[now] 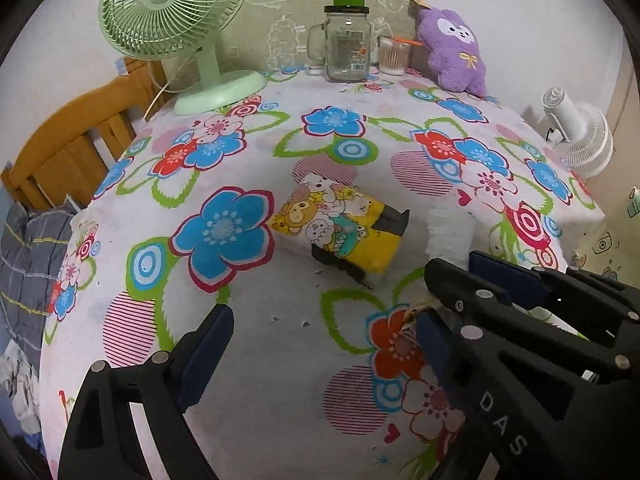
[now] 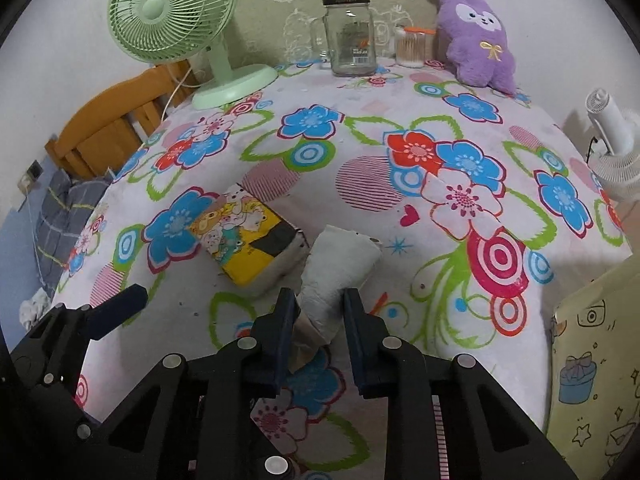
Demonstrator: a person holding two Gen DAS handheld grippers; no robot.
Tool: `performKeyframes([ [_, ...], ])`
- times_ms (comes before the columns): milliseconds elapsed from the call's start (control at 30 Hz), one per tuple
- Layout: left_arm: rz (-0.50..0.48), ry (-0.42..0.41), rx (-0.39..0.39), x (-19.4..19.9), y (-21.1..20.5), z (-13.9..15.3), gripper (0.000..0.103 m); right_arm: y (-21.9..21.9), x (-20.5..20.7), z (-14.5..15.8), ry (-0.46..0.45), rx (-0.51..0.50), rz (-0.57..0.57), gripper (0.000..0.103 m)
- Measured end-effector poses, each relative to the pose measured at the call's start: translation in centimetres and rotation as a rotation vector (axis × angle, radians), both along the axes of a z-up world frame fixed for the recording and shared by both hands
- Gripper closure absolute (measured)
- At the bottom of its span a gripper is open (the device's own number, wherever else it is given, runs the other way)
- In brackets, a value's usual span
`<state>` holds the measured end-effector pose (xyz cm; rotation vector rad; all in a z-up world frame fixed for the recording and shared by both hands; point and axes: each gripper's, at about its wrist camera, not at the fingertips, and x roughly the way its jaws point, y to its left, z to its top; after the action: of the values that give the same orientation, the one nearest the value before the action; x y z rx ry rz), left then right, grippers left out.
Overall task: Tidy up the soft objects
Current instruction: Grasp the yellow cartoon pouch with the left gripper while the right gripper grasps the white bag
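Observation:
A yellow cartoon-print tissue pack [image 1: 340, 226] lies mid-table; it also shows in the right wrist view [image 2: 250, 242]. A crumpled white paper roll [image 2: 334, 280] lies beside it on the right. My right gripper [image 2: 318, 312] is closed around the roll's near end. The roll's far end shows in the left wrist view [image 1: 450, 232], with the right gripper [image 1: 460, 284] at lower right. My left gripper [image 1: 320, 340] is open and empty above the cloth, in front of the pack. A purple plush toy [image 2: 478, 42] sits at the back right, seen too in the left wrist view [image 1: 454, 50].
At the back stand a green desk fan [image 1: 176, 28], a glass mug jar [image 1: 346, 46] with a green cup on top and a cotton-swab jar [image 1: 394, 54]. A white fan [image 1: 580, 132] sits at the right edge. A wooden chair [image 1: 76, 140] stands left of the floral-clothed table [image 1: 280, 360].

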<state>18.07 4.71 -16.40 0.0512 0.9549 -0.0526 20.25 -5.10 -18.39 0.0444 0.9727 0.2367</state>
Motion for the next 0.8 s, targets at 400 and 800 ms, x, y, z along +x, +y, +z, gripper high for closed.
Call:
performKeyframes([
  [400, -0.008, -0.038, 0.023, 1.5, -0.9, 0.6, 0.009, -1.1, 0.3, 1.1, -0.039, 0.003, -0.035, 0.079],
  [800, -0.043, -0.054, 0.062, 3.5, -1.6, 1.1, 0.009, -2.0, 1.6, 1.7, -0.055, 0.021, -0.096, 0.08],
])
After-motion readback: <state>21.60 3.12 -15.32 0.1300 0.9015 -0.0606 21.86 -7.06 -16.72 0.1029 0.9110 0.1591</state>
